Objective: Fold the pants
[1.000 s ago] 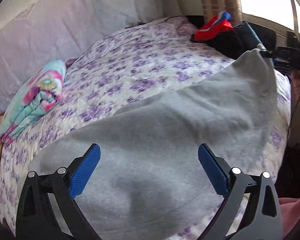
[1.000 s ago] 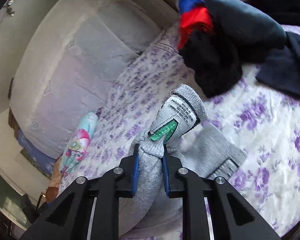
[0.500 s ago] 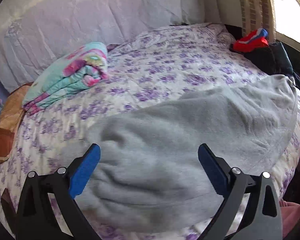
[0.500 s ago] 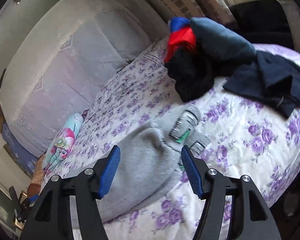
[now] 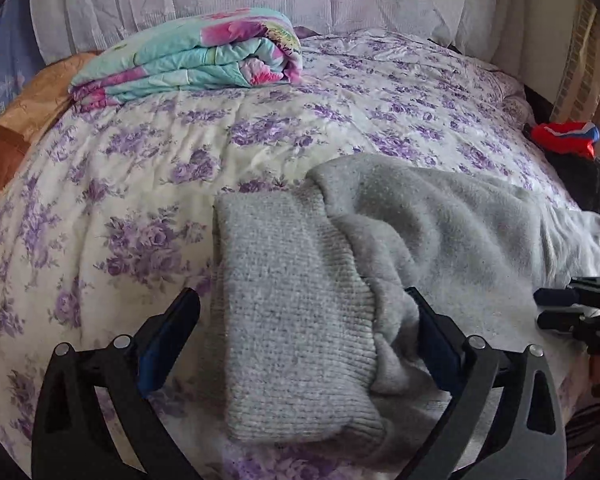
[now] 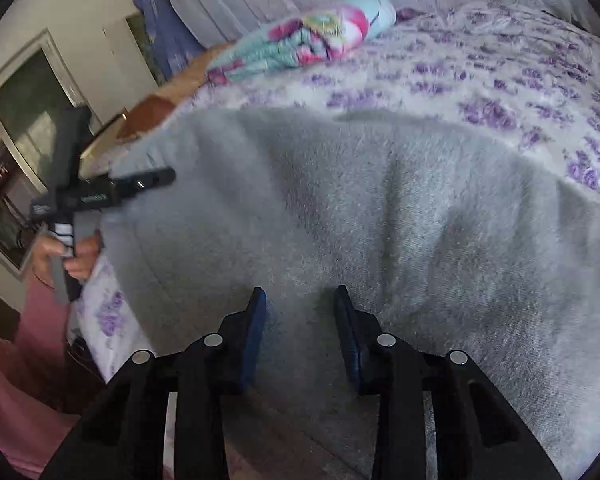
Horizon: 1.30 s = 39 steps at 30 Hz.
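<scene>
The grey fleece pants [image 5: 440, 232] lie spread across the near part of a bed covered with a white quilt printed with purple flowers [image 5: 148, 184]. In the left wrist view their ribbed knit cuff [image 5: 292, 320] lies flat, folded over the fuzzy nap, right between the blue pads of the left gripper [image 5: 300, 340]; the jaws stand wide apart, the pads clear of the cloth. A folded turquoise-and-pink floral blanket [image 5: 188, 56] rests at the far left, and a red and blue garment [image 5: 564, 138] sits at the far right edge. The right gripper's tips show at the right border.

In the right wrist view, blurred, only the soft pile of the pants [image 6: 380, 208] shows, not the cuff. The right gripper [image 6: 300, 340] hovers over it, its jaws having just been closing, a narrow gap left with nothing pinched. At the left a hand [image 6: 76, 256] holds the other tool's black handle.
</scene>
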{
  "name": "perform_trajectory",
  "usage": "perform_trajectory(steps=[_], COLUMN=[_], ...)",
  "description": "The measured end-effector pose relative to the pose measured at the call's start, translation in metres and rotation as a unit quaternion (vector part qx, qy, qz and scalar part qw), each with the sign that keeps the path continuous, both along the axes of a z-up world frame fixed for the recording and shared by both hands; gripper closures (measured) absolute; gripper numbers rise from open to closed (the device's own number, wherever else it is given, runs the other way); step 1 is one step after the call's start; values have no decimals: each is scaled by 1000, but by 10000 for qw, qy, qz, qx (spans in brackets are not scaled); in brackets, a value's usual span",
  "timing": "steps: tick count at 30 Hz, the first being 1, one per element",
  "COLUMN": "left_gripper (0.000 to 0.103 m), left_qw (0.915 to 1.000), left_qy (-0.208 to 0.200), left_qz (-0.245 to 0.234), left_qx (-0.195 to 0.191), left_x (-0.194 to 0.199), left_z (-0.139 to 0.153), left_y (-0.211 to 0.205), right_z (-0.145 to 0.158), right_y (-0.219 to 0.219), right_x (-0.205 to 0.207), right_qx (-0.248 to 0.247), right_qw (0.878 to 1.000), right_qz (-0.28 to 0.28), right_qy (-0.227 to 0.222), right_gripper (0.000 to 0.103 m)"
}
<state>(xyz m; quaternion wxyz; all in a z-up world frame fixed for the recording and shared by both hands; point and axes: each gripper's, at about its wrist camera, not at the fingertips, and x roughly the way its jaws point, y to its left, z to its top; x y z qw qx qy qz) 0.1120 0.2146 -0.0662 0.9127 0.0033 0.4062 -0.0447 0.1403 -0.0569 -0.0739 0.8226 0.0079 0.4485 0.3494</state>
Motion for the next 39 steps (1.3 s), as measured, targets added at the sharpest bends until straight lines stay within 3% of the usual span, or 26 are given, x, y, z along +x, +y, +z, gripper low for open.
perform_trajectory(steps=[3, 4, 7, 10, 14, 17, 19, 21, 23, 26, 28, 29, 31, 33, 34, 35, 37, 39], left_gripper=[5, 5, 5, 5, 5, 4, 4, 4, 4, 4, 4, 4, 4, 4, 4, 4, 4, 5], left_qw=[9986, 9978, 9966, 9972, 9980, 9978, 9974, 9973, 9976, 9973, 9939, 9914, 9876, 9806, 9769, 9755, 9757, 9776], left_qy=[-268, -381, -588, -556, -448, -416, -382, -359, -359, -493, -798, -1020, -1186, -1110, -1033, -867, -404, 132], left_qz=[-145, -204, -291, -374, -433, -438, -447, -465, -478, -523, -582, -658, -1028, -1584, -1850, -2018, -2135, -1951], left_qx=[422, 493, 498, 335, 57, -271, -414, -435, -335, 128, 501, 483, 10, -318, -266, -91, 297, 782], left_x=[-9, -12, -11, 0, 7, 8, 10, 12, 14, 12, 7, 5, 7, 13, 16, 21, 31, 41], left_z=[14, 21, 34, 32, 18, 11, 7, 5, 5, 18, 40, 56, 77, 84, 80, 70, 43, 9], left_y=[-7, -8, -6, -1, 5, 14, 16, 16, 12, 2, -6, -8, -13, -28, -40, -52, -66, -72], right_z=[47, 62, 85, 72, 28, -3, -5, 7, 20, 31, 31, 27, 12, 1, -1, -3, -4, -1], right_y=[-14, -21, -38, -44, -44, -33, -28, -20, -14, -11, -12, -13, -12, -11, -10, -10, -9, -12], right_x=[10, 18, 57, 112, 155, 173, 166, 152, 137, 120, 119, 119, 121, 125, 127, 129, 135, 142], right_qx=[629, 736, 582, 525, 345, 66, 193, 383, 319, 134, 22, -64, -302, -265, -198, -131, -259, -297], right_qw=[9979, 9971, 9977, 9985, 9939, 9831, 9718, 9625, 9593, 9572, 9574, 9561, 9534, 9500, 9482, 9438, 9427, 9445], right_qz=[152, 110, -90, 68, 367, 827, 1275, 1776, 2166, 2495, 2511, 2505, 2468, 2470, 2492, 2574, 2644, 2601], right_qy=[-47, -151, -329, 108, 981, 1630, 1973, 2013, 1783, 1462, 1428, 1519, 1707, 1892, 1962, 2068, 2017, 1983], right_gripper=[64, 59, 57, 56, 55, 52, 52, 51, 47, 44, 44, 44, 43, 40, 36, 31, 31, 31])
